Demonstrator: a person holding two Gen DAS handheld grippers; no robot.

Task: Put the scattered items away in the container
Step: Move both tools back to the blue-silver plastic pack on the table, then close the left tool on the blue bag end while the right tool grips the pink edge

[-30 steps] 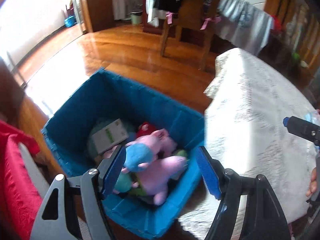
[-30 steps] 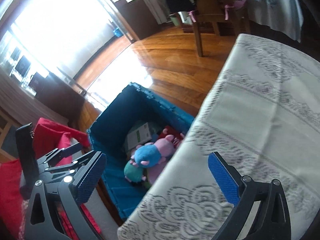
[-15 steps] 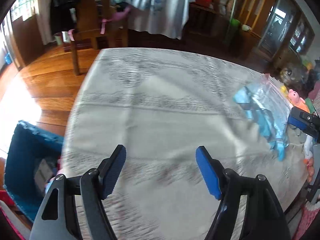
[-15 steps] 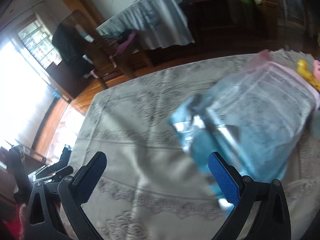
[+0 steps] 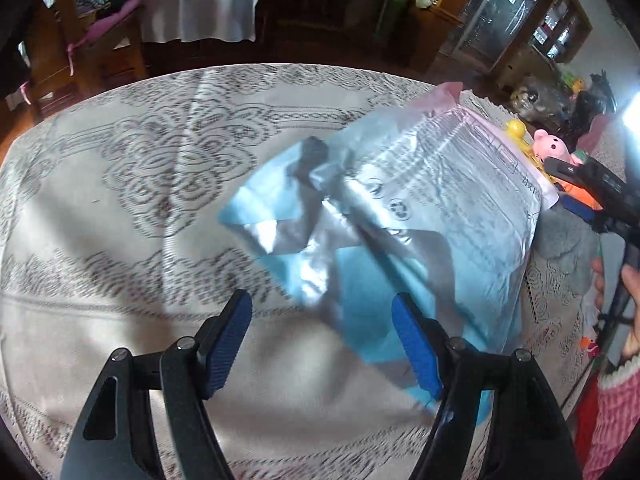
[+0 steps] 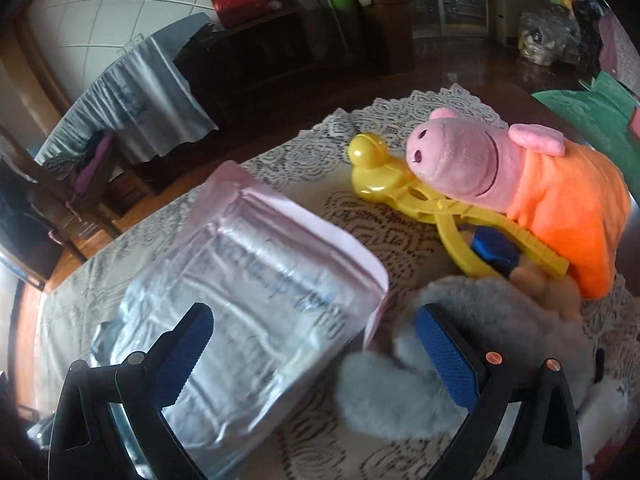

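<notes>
both grippers released, nothing held. left gripper (image 5: pixel 322 340) hovers over near edge of the blue plastic bag (image 5: pixel 400 220), which lies flat on the lace-covered counter (image 5: pixel 120 200). right gripper (image 6: pixel 312 350) straddles the bag's pink end and a grey plush (image 6: pixel 460 328); pig plush (image 6: pixel 520 188) and yellow tongs (image 6: pixel 424 208) lie beyond. i'd pinch a raised fold, not the flat film. container out of view.
</notes>
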